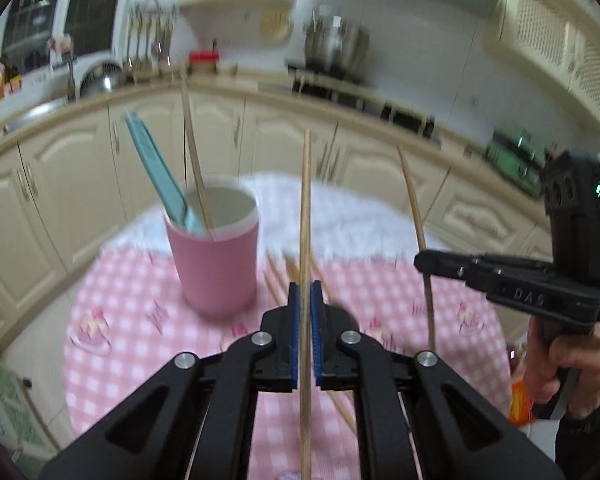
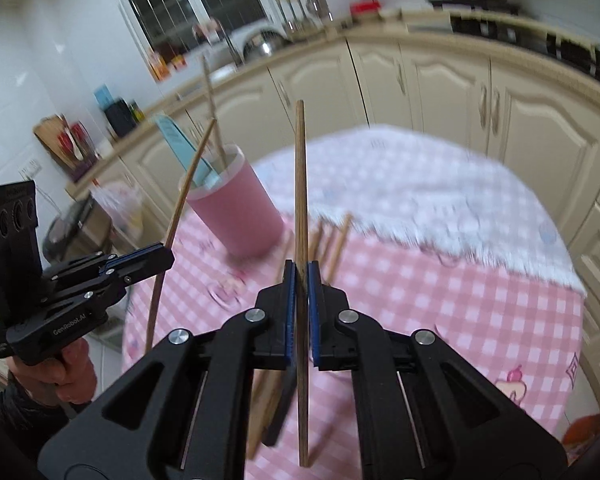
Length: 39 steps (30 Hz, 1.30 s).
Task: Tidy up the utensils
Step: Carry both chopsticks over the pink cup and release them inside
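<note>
A pink cup stands on the round table with a teal utensil and a wooden chopstick in it; it also shows in the right wrist view. My left gripper is shut on a light wooden chopstick, held upright above the table to the right of the cup. My right gripper is shut on a darker wooden chopstick, also upright. Each gripper shows in the other's view: the right one and the left one. Several loose chopsticks lie on the table behind the grippers.
The table has a pink checked cloth and a white far part. Cream kitchen cabinets and a cluttered counter curve behind it. An orange object sits low at the right.
</note>
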### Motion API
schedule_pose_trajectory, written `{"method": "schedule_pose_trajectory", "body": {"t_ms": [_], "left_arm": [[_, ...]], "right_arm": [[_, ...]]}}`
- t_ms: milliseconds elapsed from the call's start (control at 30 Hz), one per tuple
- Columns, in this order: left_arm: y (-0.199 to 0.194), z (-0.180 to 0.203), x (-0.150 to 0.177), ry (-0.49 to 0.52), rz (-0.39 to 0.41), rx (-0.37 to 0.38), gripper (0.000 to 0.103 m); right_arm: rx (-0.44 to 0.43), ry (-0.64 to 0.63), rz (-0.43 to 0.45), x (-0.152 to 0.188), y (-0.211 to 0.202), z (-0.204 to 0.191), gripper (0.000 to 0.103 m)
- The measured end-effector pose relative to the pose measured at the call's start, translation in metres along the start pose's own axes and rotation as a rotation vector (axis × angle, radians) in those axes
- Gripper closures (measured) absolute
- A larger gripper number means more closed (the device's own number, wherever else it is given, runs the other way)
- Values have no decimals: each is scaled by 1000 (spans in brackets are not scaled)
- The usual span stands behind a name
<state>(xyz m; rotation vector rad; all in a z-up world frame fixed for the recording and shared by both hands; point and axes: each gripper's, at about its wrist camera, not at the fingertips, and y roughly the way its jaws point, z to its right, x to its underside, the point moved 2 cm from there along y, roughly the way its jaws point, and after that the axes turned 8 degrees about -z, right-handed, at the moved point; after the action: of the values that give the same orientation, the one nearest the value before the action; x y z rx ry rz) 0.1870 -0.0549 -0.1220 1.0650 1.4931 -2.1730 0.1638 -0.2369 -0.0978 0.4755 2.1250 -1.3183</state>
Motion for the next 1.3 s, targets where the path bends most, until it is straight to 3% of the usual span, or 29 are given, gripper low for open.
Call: {"method": "schedule_pose_trajectory", "body": {"t_ms": [100, 300, 633, 867, 1300], "left_arm": [[-20, -11, -17, -20, 119, 9, 98], [-53, -27, -50, -41, 270, -24, 98], [-61, -47, -119, -44, 436, -68, 98], [-33, -58, -141, -60, 458, -87, 98], [18, -66, -119, -55, 416, -119, 96]], "right_arm": [[-30, -3, 67, -13, -9, -11, 97], [-74, -23, 198, -59, -25, -39, 97], [-40, -70, 377, -140, -24, -80, 97], [12, -88, 403, -163, 14, -89, 97], [27, -80, 303, -152, 60, -74, 96]]}}
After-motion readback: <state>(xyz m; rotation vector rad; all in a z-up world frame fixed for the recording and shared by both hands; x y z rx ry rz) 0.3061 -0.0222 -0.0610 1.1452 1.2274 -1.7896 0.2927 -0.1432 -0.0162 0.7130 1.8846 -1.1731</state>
